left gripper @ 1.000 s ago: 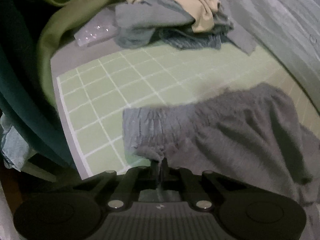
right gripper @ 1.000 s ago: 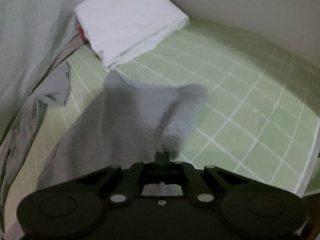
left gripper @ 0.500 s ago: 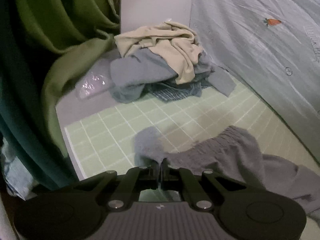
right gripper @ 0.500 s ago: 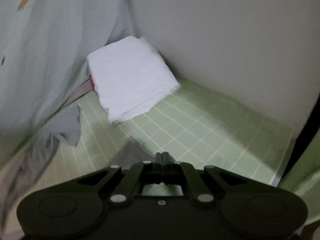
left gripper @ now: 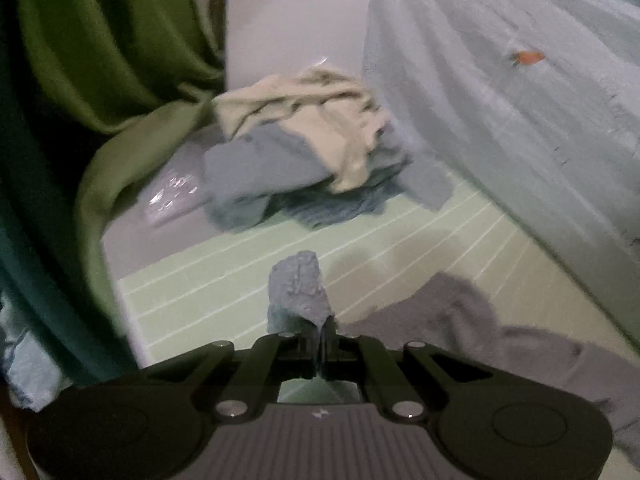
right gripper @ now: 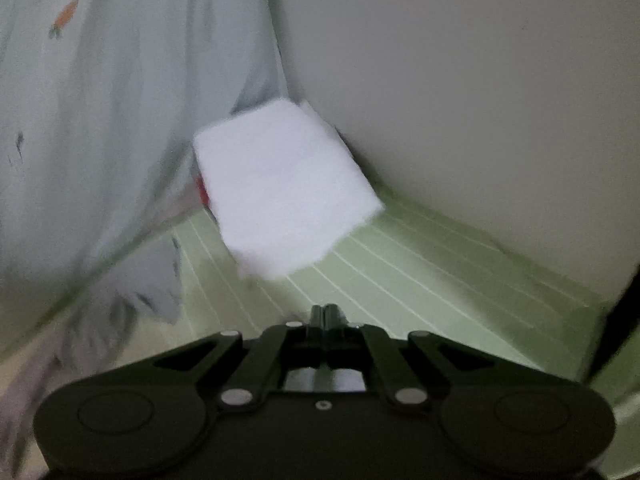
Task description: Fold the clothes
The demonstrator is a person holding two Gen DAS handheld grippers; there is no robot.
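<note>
Grey garment [left gripper: 448, 312] hangs bunched from closed left fingers [left gripper: 310, 334]; right fingers [right gripper: 318, 316] closed, grip unclear.

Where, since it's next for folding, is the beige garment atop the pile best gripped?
Probably by its loose flap drooping over the blue-grey clothes, coming from the near, green mat side: the beige garment lies crumpled on top, with the wall right behind it.

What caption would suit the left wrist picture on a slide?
Shut left claw lifts a corner of the grey garment above the green grid mat.
</note>
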